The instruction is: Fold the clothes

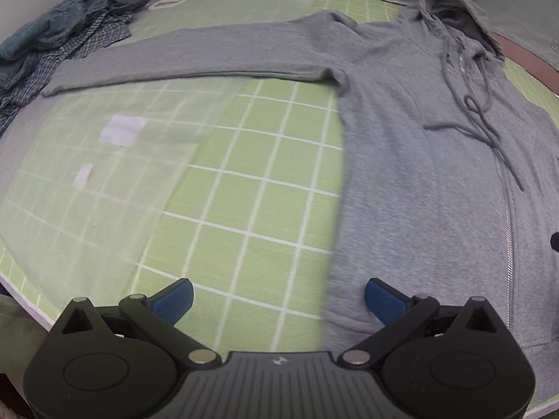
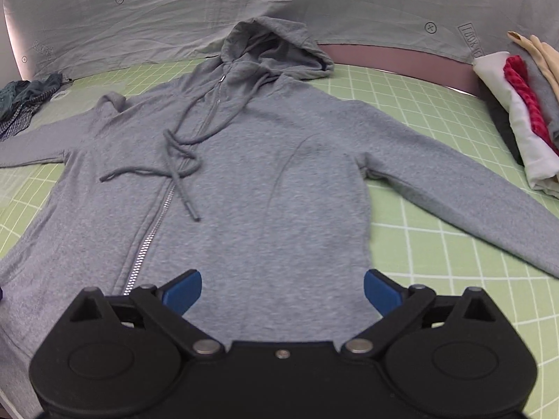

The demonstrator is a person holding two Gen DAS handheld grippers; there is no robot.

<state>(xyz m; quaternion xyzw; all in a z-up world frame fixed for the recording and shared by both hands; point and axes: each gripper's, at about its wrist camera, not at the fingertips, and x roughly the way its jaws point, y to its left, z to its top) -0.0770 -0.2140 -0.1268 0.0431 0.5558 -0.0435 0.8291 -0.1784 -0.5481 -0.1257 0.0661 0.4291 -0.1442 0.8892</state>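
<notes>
A grey zip-up hoodie (image 2: 265, 160) lies flat, front up, on the green grid mat (image 2: 436, 237), hood at the far side and both sleeves spread out. Its drawstrings (image 2: 178, 160) are looped over the chest beside the zipper (image 2: 153, 234). My right gripper (image 2: 282, 291) hovers open above the hoodie's lower hem with nothing between its blue pads. In the left wrist view the hoodie body (image 1: 419, 174) fills the right side and one sleeve (image 1: 195, 59) stretches leftward. My left gripper (image 1: 278, 300) is open over the mat at the hoodie's side edge, holding nothing.
A pile of dark blue and checked garments (image 1: 52, 45) lies at the mat's far left. A stack of folded clothes (image 2: 524, 115), white, red and beige, sits at the far right. A pale patterned sheet (image 2: 139, 17) hangs behind the table. Two white tape patches (image 1: 122, 131) mark the mat.
</notes>
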